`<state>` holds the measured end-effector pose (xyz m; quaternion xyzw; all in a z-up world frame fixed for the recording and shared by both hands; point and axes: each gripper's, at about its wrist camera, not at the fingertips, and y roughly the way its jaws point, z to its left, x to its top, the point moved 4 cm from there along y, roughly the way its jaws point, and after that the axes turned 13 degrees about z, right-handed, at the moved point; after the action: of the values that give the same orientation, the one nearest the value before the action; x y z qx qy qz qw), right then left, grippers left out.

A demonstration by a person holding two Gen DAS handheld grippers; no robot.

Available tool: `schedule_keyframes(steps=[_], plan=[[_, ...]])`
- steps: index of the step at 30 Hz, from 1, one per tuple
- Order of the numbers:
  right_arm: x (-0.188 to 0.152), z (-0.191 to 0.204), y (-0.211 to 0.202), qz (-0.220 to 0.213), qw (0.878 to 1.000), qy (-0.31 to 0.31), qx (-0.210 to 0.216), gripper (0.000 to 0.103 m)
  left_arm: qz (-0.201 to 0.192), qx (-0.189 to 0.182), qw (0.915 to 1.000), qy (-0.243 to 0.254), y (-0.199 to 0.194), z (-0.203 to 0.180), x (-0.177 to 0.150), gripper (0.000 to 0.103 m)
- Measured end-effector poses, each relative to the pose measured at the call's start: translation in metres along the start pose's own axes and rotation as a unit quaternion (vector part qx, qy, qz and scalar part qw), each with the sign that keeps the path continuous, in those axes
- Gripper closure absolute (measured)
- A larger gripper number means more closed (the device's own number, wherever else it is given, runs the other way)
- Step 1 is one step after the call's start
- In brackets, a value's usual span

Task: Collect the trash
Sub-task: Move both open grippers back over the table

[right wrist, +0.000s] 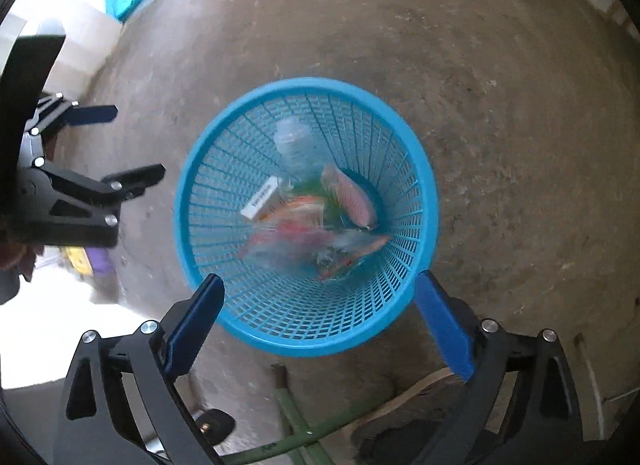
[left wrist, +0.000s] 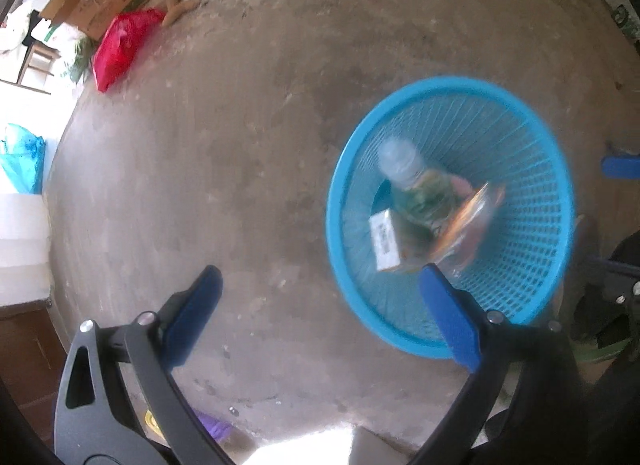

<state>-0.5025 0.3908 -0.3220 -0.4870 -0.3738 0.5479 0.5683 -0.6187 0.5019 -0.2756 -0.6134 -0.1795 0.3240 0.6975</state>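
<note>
Right claw (right wrist: 320,329) hangs straight over the blue mesh wastebasket (right wrist: 404,153), jaws wide apart, nothing between them. Clear snack wrapper (right wrist: 304,245) lies blurred in the basket below the claw, on top of a plastic bottle (right wrist: 294,149), small white carton (right wrist: 264,199) and pink packet (right wrist: 352,201). Bottle's long axis runs from cap at the far wall down to the basket floor. Left claw (left wrist: 320,317), also spread and empty, sits beside the basket over bare concrete floor (left wrist: 240,145). Right is nearer the basket.
</note>
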Motion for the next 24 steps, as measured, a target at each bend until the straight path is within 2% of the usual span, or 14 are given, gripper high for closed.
schedule_keyframes(steps=[4,7,10,12,15,17,19,21,22,23,24], plan=[[-0.004,-0.006,-0.030,-0.039,0.999,0.022,0.028,0.008,-0.045,-0.020,0.9988,0.002,-0.038,-0.014,0.011,0.008],[-0.021,-0.028,-0.085,-0.099,0.992,0.056,0.050,0.006,-0.099,-0.050,0.9938,-0.001,-0.083,-0.031,0.026,0.008],[-0.051,-0.056,-0.138,-0.152,0.984,0.083,0.032,0.006,-0.161,-0.080,0.9836,0.016,-0.136,-0.064,0.047,0.008],[-0.089,-0.088,-0.180,-0.189,0.974,0.123,0.011,0.006,-0.200,-0.093,0.9745,0.042,-0.172,-0.095,0.059,0.008],[-0.149,-0.133,-0.229,-0.237,0.955,0.179,-0.021,0.006,-0.258,-0.126,0.9528,0.097,-0.233,-0.159,0.076,0.008],[-0.199,-0.166,-0.257,-0.265,0.936,0.228,-0.042,0.006,-0.296,-0.148,0.9329,0.143,-0.280,-0.217,0.085,0.008],[-0.249,-0.198,-0.276,-0.283,0.915,0.280,-0.065,0.006,-0.311,-0.177,0.9120,0.200,-0.318,-0.278,0.089,0.008],[-0.309,-0.231,-0.291,-0.293,0.888,0.343,-0.088,0.006,-0.333,-0.181,0.8870,0.264,-0.356,-0.354,0.088,0.008],[-0.334,-0.244,-0.294,-0.296,0.876,0.369,-0.096,0.006,-0.340,-0.181,0.8773,0.286,-0.369,-0.382,0.085,0.008],[-0.368,-0.258,-0.297,-0.298,0.860,0.402,-0.106,0.006,-0.348,-0.185,0.8639,0.313,-0.385,-0.418,0.080,0.008],[-0.391,-0.267,-0.298,-0.297,0.848,0.424,-0.112,0.006,-0.352,-0.196,0.8462,0.349,-0.403,-0.466,0.073,0.008]])
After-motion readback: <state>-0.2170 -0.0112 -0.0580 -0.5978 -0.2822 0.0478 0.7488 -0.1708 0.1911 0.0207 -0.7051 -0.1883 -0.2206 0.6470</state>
